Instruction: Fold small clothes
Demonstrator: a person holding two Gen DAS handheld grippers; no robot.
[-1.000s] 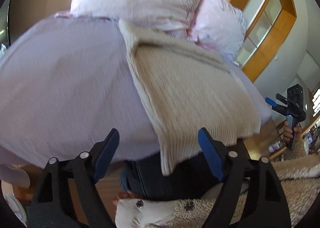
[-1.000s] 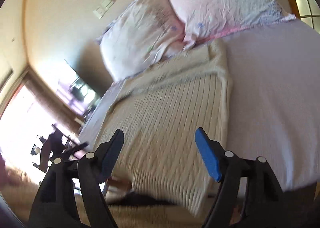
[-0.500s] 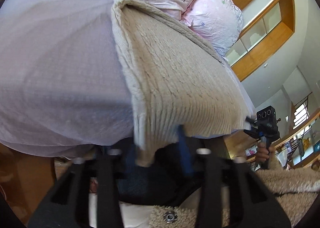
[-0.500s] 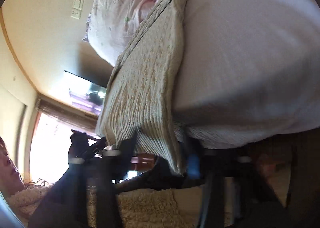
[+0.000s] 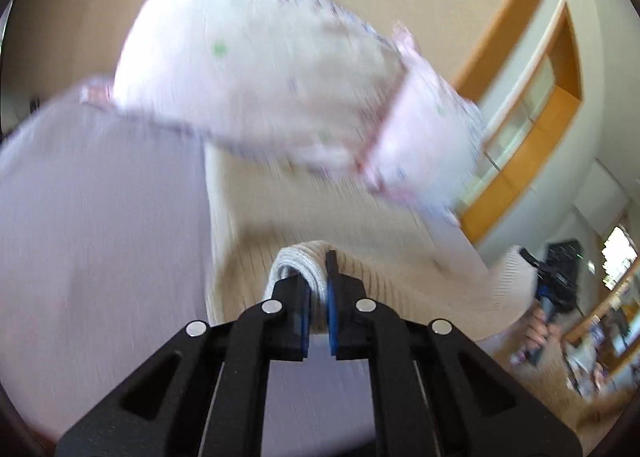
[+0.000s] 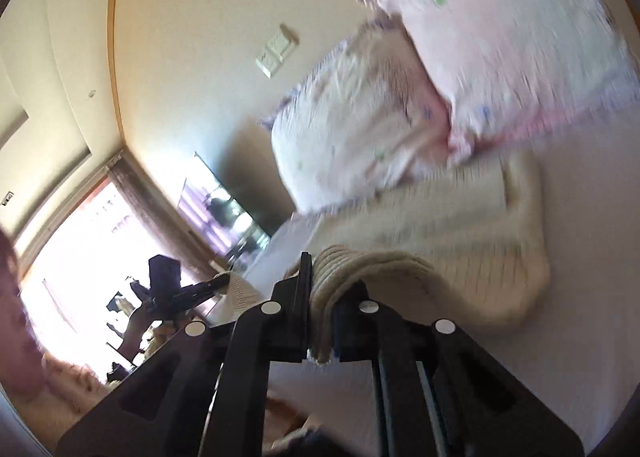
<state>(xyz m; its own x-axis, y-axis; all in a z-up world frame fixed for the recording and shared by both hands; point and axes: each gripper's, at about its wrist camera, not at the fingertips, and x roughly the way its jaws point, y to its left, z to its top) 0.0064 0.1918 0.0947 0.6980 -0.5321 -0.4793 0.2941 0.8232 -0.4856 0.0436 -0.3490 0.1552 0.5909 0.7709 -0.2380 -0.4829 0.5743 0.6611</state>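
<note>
Left wrist view: the left gripper [image 5: 318, 297] sits at lower centre of the frame, its black jaws with blue pads clamped on a bunched corner of the beige ribbed knit sweater [image 5: 384, 277]. The sweater spreads across the centre of the frame on the pale lilac bed sheet [image 5: 100, 237], its far end reaching up under the two white-and-pink floral pillows [image 5: 272, 69] in the upper middle. At the right edge the right gripper [image 5: 554, 281] holds the other lifted corner of the sweater; motion blur smears most of the scene.

Right wrist view: the right gripper [image 6: 320, 297] is at lower centre, jaws pinched on a thick fold of the sweater [image 6: 440, 233], which runs from there toward the right of the frame over the bed sheet [image 6: 580, 297]. The pillows [image 6: 460, 77] fill the upper right. At left of centre the left gripper [image 6: 192, 291] holds the sweater's other corner, before a bright window [image 6: 80, 257].
</note>
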